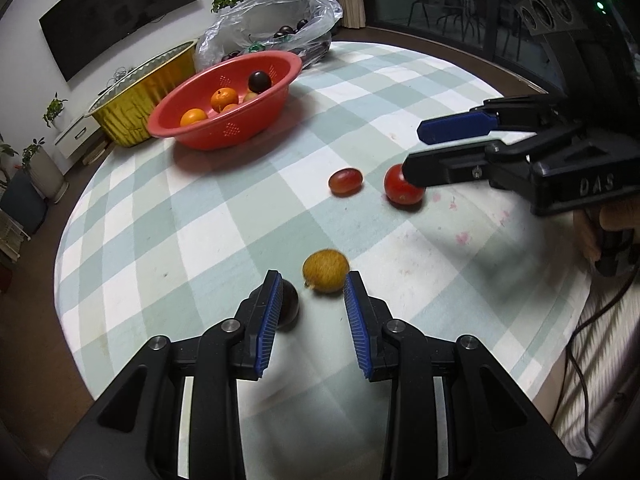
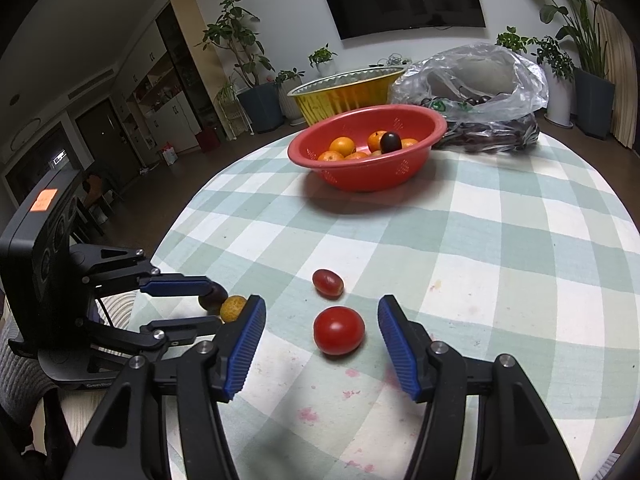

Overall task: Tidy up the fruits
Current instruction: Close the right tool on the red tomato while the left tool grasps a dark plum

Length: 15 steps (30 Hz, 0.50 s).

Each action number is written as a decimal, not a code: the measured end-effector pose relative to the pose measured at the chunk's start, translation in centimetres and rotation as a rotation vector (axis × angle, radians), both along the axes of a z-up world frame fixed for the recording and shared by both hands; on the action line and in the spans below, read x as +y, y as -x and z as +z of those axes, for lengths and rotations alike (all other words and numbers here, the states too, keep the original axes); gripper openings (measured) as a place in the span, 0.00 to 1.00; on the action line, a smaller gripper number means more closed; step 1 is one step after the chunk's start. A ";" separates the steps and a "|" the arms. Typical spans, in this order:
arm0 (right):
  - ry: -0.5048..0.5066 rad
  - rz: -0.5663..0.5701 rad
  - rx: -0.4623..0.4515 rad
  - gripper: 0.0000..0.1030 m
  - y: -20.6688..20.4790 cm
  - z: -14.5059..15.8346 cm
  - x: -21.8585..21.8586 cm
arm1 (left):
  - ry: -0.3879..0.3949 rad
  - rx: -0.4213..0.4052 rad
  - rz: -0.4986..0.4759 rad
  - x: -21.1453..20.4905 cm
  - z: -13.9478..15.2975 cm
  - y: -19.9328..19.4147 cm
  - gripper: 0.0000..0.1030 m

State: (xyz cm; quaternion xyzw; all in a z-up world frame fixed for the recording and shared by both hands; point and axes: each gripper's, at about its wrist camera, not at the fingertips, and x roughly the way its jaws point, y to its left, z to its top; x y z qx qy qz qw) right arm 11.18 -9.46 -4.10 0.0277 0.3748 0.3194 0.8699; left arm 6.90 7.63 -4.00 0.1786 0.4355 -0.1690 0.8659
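Note:
On the checked tablecloth lie a red tomato [image 2: 339, 330], a red grape [image 2: 328, 283], a yellow-brown fruit [image 1: 325, 271] and a dark plum [image 1: 289, 304]. My left gripper [image 1: 313, 280] is open just in front of the yellow-brown fruit, with the plum against its left finger. My right gripper [image 2: 320, 316] is open with the tomato between its fingers; in the left wrist view its fingers [image 1: 456, 126] hover over the tomato [image 1: 402, 186]. A red colander bowl [image 2: 424, 118] at the back holds several oranges and a dark plum [image 2: 390, 141].
A gold foil tray [image 1: 132, 92] stands behind the red bowl [image 1: 280, 62]. A clear plastic bag [image 2: 480, 76] with dark fruit lies at the table's far side. The round table's edge drops off to the left [image 1: 68, 240]. A cable hangs at the right [image 1: 576, 344].

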 end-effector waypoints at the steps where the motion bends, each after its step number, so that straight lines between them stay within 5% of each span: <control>1: -0.002 -0.001 0.001 0.60 0.0 0.0 0.0 | -0.004 0.000 0.003 0.1 0.0 0.2 0.30; 15: 0.023 0.000 0.006 0.60 0.0 -0.1 0.4 | 0.010 0.008 0.145 3.0 0.1 0.7 0.30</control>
